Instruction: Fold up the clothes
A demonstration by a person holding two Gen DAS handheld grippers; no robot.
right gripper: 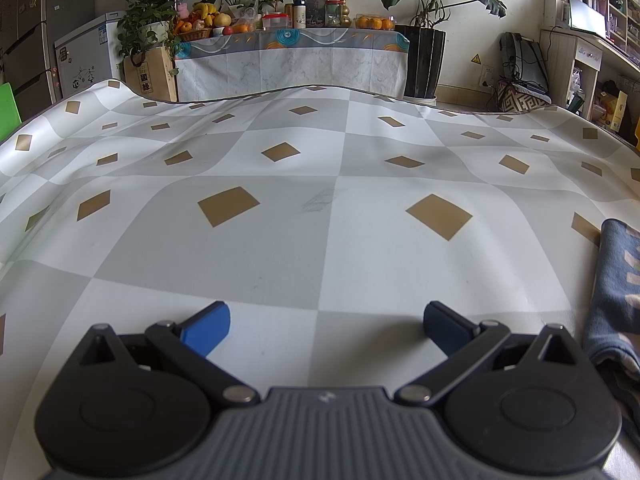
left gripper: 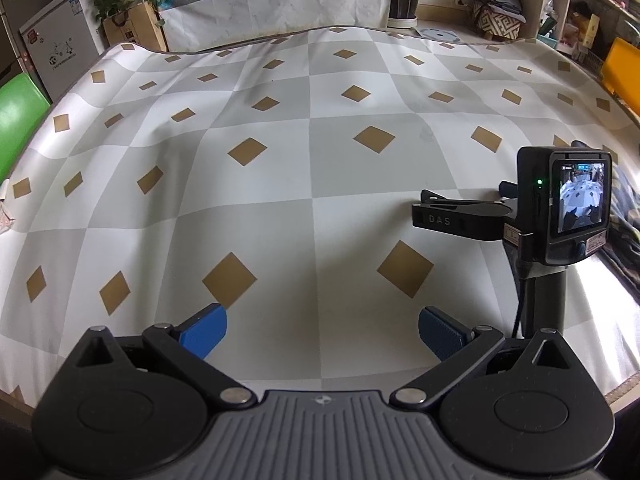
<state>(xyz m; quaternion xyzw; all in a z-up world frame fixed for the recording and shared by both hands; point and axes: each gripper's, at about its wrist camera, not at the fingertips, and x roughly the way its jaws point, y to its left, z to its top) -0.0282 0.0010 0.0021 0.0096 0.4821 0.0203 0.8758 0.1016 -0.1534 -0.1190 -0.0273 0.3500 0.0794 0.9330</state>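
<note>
Both grippers hovered spread wide and empty over the checked tablecloth [right gripper: 280, 264]: left gripper [left gripper: 322, 330], right gripper [right gripper: 326, 328]. The folded navy garment [right gripper: 614, 292] lay at the table's right edge, seemingly set aside to clear the middle.

A dark blue piece of clothing [right gripper: 614, 292] with pale stripes lay bunched up on the checked tablecloth [right gripper: 280, 240], at the far right side. Only part of it showed. In the left view its edge [left gripper: 626, 216] peeked out.
</note>
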